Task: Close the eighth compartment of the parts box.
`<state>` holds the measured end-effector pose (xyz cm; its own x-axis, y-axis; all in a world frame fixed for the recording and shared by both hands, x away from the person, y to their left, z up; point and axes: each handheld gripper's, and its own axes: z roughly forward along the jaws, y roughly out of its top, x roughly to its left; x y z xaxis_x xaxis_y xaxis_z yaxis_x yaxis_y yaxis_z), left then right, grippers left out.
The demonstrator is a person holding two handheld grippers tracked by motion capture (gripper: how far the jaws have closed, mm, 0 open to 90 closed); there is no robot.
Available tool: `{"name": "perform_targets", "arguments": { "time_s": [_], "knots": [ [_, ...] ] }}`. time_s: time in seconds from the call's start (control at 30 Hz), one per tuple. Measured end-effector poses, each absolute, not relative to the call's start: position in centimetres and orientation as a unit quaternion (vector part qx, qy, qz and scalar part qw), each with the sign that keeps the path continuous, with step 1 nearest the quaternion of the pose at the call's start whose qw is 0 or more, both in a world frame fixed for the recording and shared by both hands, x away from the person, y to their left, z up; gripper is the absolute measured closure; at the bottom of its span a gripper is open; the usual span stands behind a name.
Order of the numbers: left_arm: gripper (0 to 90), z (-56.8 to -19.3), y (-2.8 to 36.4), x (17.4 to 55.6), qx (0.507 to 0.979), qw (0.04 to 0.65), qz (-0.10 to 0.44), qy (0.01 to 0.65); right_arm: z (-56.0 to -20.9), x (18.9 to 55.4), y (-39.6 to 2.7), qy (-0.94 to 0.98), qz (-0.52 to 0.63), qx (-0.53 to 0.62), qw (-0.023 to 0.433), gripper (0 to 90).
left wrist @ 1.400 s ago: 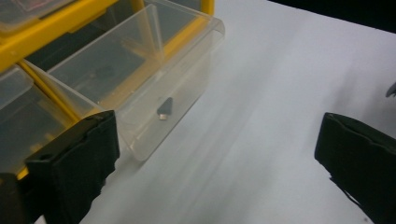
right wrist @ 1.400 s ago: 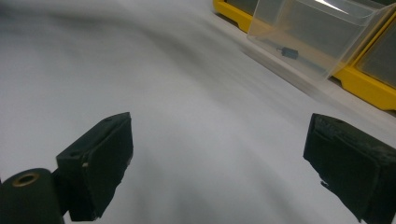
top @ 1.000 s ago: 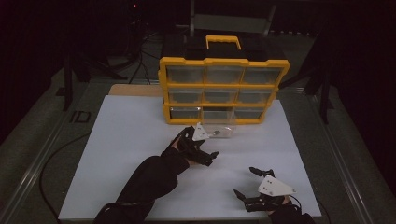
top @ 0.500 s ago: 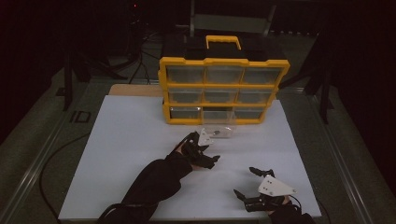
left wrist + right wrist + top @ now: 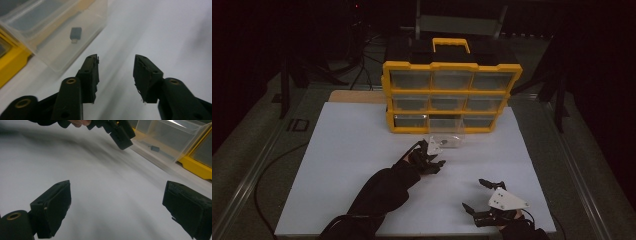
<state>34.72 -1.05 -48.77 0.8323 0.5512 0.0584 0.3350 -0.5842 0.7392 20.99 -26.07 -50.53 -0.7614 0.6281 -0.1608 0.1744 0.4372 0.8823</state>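
Two jaws of left gripper (image 5: 115,75) just narrowed, nothing between; pulled-out clear drawer (image 5: 447,136) holds small grey adapter (image 5: 75,34); right gripper (image 5: 120,212) spread wide, empty; pick likely next.

This looks like a lab or recording workshop, kept dark around one lit work spot. A table (image 5: 362,150) with a plain white top fills the middle of the high view, and nothing homely stands on it. At its 12 o'clock edge sits a yellow parts organiser (image 5: 452,95) with clear small drawers and a carrying handle, the sort kept for hardware. Black stand legs (image 5: 287,85) rise at 10 o'clock, and more dark legs at 2 o'clock. A cable (image 5: 267,170) trails over the grey floor at 8 o'clock, beside a metal rail (image 5: 247,185).
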Motion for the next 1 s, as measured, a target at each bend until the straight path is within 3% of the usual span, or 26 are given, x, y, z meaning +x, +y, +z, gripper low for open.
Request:
{"name": "perform_targets", "arguments": {
  "time_s": [0.2, 0.47, 1.0],
  "knots": [
    [74.8, -48.5, -1.6, 35.1, 0.877, 0.38, 0.151, 0.253, -50.5, 21.0, -26.1, 0.813, 0.469, 0.246, 0.242, 8.4],
    [88.7, -48.1, -2.1, 36.0, 0.875, 0.375, 0.162, 0.261, -50.5, 21.0, -26.1, 0.813, 0.469, 0.247, 0.242, 8.3],
    [89.3, -48.3, -3.3, 37.2, 0.881, 0.357, 0.185, 0.25, -50.5, 21.0, -26.1, 0.812, 0.469, 0.247, 0.242, 8.3]
  ]
}}
